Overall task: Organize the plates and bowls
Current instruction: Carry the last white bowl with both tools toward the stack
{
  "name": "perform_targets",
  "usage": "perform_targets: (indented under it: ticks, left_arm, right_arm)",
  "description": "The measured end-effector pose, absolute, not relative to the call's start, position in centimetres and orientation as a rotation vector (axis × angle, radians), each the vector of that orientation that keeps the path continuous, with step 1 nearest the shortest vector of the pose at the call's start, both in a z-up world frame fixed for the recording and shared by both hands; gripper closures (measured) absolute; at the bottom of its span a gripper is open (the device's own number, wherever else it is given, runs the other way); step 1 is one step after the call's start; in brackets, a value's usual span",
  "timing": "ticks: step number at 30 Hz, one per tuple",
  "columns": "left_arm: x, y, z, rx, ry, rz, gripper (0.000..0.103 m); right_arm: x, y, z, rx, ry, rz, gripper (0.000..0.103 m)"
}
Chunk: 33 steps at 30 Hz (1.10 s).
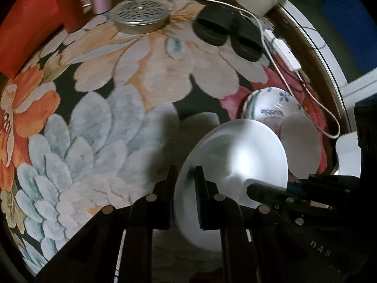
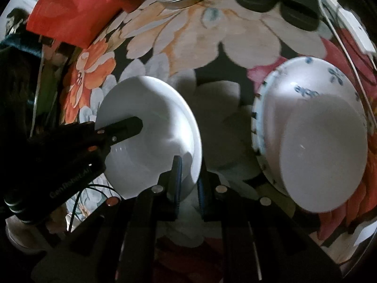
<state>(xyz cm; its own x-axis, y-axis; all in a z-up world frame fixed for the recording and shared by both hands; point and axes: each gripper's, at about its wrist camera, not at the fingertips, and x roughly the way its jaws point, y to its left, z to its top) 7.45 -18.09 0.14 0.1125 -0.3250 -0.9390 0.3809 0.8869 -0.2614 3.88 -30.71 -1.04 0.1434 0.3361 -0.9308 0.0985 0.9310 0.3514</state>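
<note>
Left wrist view: the left gripper (image 1: 186, 186) pinches the rim of a plain white bowl (image 1: 233, 165), glossy and round, one black finger on each side of the wall. The right gripper (image 1: 266, 189) reaches in from the right, its finger inside the same bowl. Just beyond, a white plate with blue print (image 1: 271, 103) carries a smaller smooth white bowl (image 1: 301, 146), near the right edge of the woven floral rug (image 1: 141, 82). At the far edge lie black slippers (image 1: 226, 31), a perforated metal lid (image 1: 141, 16) and a white cable (image 1: 271, 47).

Right wrist view: the right gripper (image 2: 188, 179) grasps the white bowl's (image 2: 150, 127) near rim; the left gripper (image 2: 124, 129) clamps its left side.
</note>
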Motion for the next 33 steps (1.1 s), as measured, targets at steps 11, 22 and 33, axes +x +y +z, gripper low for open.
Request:
perform_targets:
  ticks: [11, 22, 33]
  left_arm:
    - [6.7, -20.8, 1.1, 0.070, 1.350, -0.566, 0.090]
    - [6.9, -25.7, 2.6, 0.049, 1.312, -0.642, 0.090]
    - [5.7, -31.8, 1.2, 0.087, 1.336, -0.716, 0.090]
  right_arm:
    - [2.5, -33.8, 0.0, 0.405, 1.392, 0.141, 0.089]
    - [1.5, -38.5, 2.3, 0.437, 1.312, 0.042, 0.089]
    - [0.2, -43.6, 1.7, 0.464, 1.303, -0.070, 0.090]
